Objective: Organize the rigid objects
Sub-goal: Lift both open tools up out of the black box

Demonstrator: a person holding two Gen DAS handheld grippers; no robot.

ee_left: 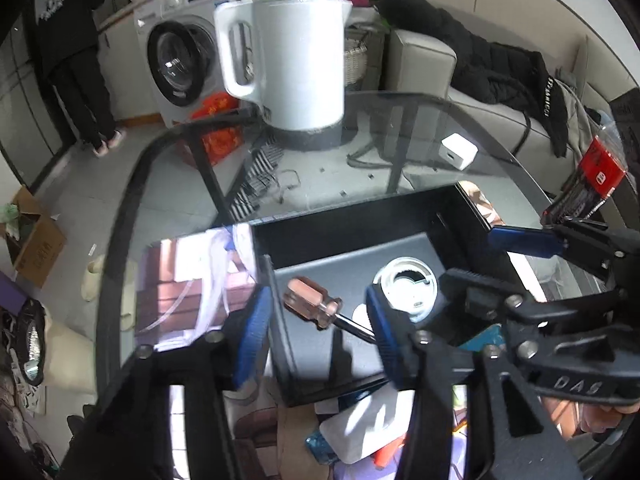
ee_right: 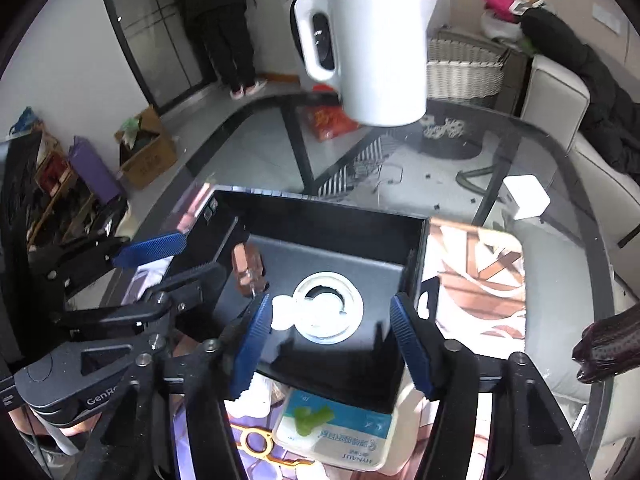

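Hiding screwdriver [ee_left: 316, 306] shaft, left gripper [ee_left: 316, 332] fingers spread

kettle [ee_left: 294, 68] on glass table [ee_left: 460, 128] | charger [ee_left: 458, 151] | washing machine [ee_left: 180, 56] | wicker basket [ee_right: 464, 68]

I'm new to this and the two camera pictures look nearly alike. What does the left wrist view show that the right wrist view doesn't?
Only the left wrist view shows the red-and-black packet at the right edge and the steel shaft of the clear pink-handled screwdriver. Only the right wrist view shows the white-and-teal plastic box near the black open box and the purple roll on the floor. Both show the white electric kettle, the white round lid and both open grippers.
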